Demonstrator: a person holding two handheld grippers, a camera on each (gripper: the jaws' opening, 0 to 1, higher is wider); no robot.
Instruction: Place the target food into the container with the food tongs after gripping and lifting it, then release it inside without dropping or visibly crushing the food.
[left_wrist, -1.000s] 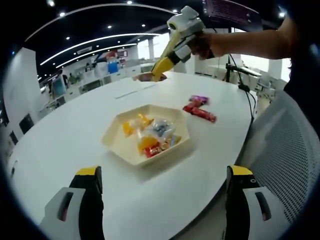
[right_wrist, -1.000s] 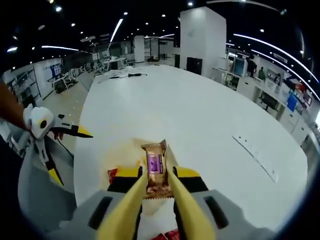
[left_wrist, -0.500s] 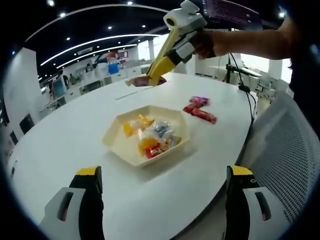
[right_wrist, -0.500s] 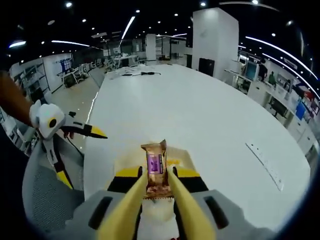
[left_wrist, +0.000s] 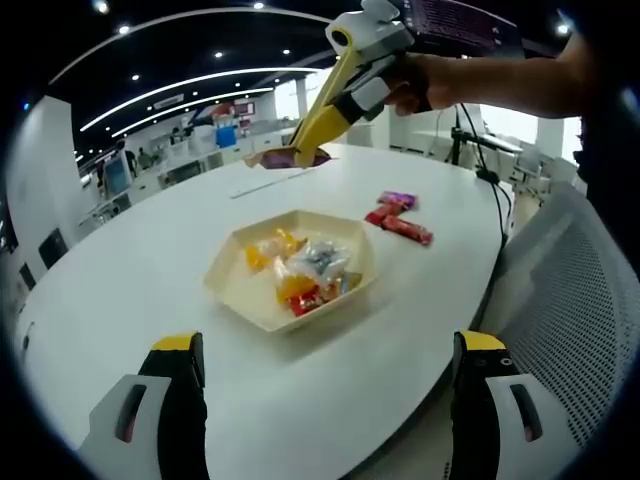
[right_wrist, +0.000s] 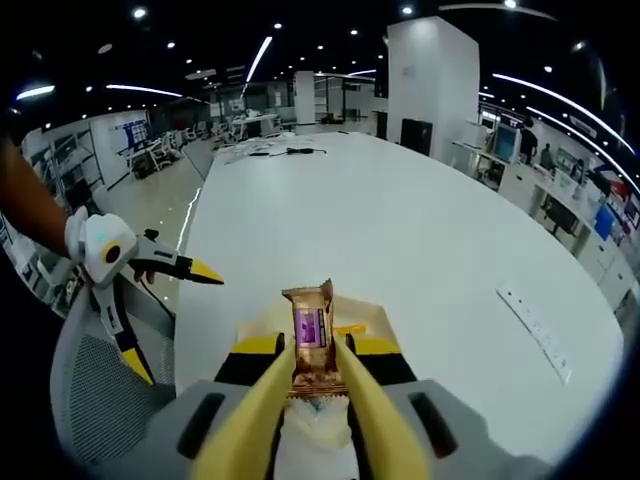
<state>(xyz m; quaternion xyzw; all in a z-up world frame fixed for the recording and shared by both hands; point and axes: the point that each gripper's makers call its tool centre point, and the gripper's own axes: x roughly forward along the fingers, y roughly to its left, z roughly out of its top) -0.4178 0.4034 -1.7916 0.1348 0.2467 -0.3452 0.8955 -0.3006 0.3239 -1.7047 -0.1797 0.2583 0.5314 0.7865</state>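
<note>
Snack bar (right_wrist: 310, 335), brown wrapper with a purple label, is pinched upright between the right gripper's (right_wrist: 312, 378) yellow tong jaws, held in the air over the tray (right_wrist: 372, 322); the tray's pale rim shows just behind and below the bar in the right gripper view. Bar looks undeformed.

Left gripper view, near to far: left gripper (left_wrist: 325, 375) jaws stand wide apart, nothing between them, low over the near edge of the white bench (left_wrist: 130, 280). Past them sits the hexagonal tray (left_wrist: 232, 288), holding a pile of wrapped sweets (left_wrist: 303, 270) in orange, yellow, red and clear wrappers. Right of the tray, well apart from it, a few red and purple packets (left_wrist: 398, 218) lie on the bench. Beyond, the right gripper (left_wrist: 305, 152) hangs above the far side of the tray with the bar (left_wrist: 272, 156) at its tips, a hand (left_wrist: 415, 88) on its grip.

A mesh chair (left_wrist: 585, 300) stands at the bench's right edge.
</note>
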